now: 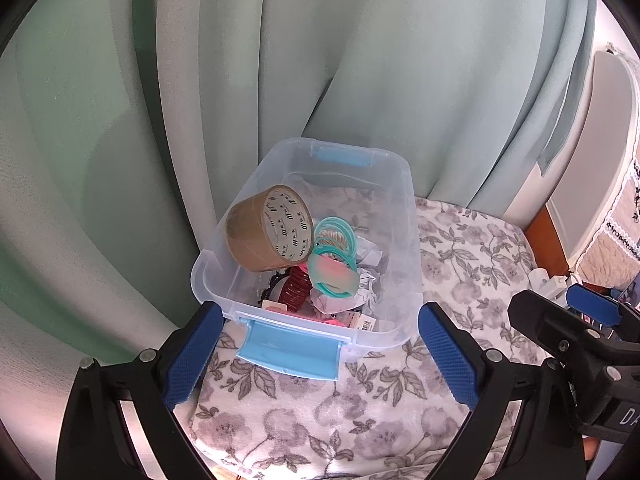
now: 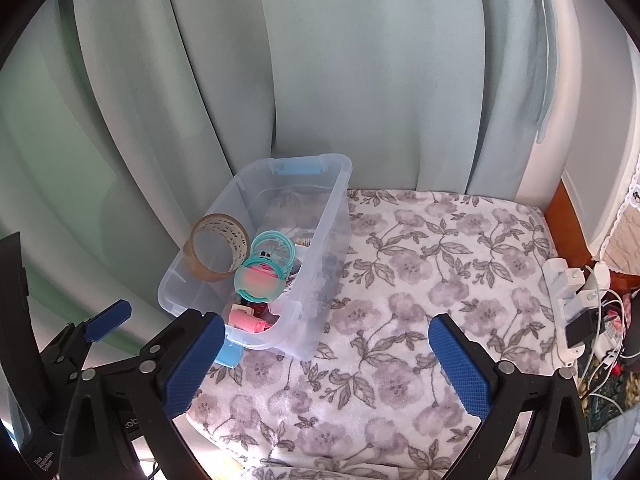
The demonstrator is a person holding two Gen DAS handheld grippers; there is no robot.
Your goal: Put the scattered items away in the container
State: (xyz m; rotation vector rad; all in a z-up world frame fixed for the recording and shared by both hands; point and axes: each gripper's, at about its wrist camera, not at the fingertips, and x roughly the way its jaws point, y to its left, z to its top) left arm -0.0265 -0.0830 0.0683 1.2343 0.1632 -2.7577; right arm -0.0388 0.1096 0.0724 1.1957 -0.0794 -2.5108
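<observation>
A clear plastic container (image 1: 404, 216) with light blue latches stands on the floral blanket (image 1: 360, 420) against the curtain. It holds a brown tape roll (image 1: 256, 240), teal rings (image 1: 334, 236), a teal and pink round case (image 1: 332, 274), a dark red ribbed item (image 1: 296, 286), crumpled paper and small pink items. My left gripper (image 1: 320, 354) is open and empty just in front of the container's near latch (image 1: 290, 350). My right gripper (image 2: 326, 366) is open and empty over the blanket (image 2: 420, 272), right of the container (image 2: 320, 248). The tape roll (image 2: 212, 256) leans on the left wall.
Pale green curtains (image 1: 320, 60) hang right behind the container. A white power strip with plugs and cables (image 2: 576, 304) lies off the blanket's right edge, beside a wooden board (image 2: 560, 216). The other gripper (image 1: 576, 332) shows at the right of the left wrist view.
</observation>
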